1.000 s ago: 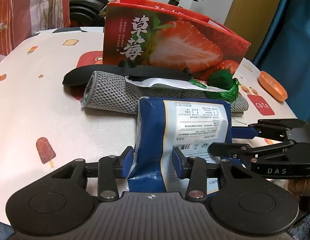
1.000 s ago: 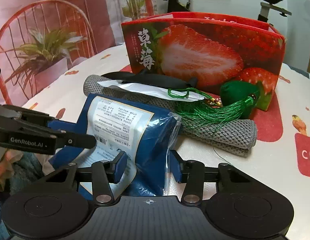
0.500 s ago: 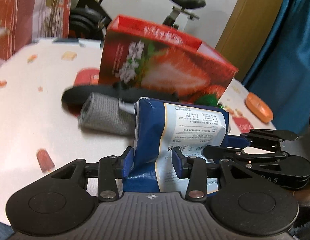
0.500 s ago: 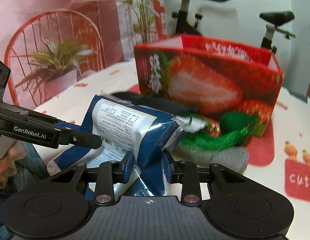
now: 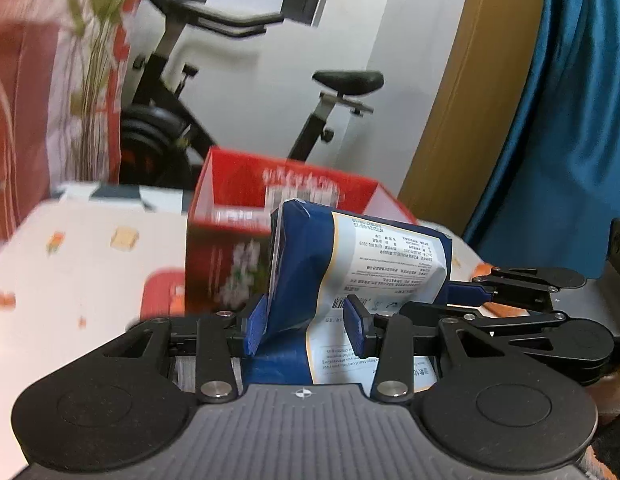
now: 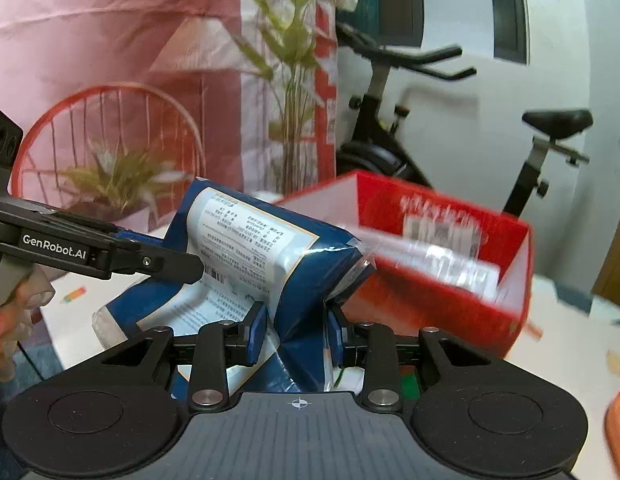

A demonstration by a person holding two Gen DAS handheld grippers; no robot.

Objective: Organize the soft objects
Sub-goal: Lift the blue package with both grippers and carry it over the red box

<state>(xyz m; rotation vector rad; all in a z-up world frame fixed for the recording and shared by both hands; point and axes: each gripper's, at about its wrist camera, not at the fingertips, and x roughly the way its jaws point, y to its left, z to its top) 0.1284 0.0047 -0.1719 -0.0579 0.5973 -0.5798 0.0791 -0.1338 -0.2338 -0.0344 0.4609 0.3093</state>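
— Up off the tabletop (image 5: 90, 264) since a second ago: the blue pouch (image 5: 350, 264), pinched by left gripper (image 5: 306, 330) and right gripper (image 6: 296, 334).
— Progress?
— Early, I'd judge. It hangs before the red strawberry box (image 6: 438, 280), not inside.

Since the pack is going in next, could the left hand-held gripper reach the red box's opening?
Probably yes: the box stands open-topped just beyond the pack, nothing between them.

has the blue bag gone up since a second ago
Yes. The blue bag, pinched by both grippers, has risen: it lay on the table below the red strawberry box, and now reaches that box's rim.
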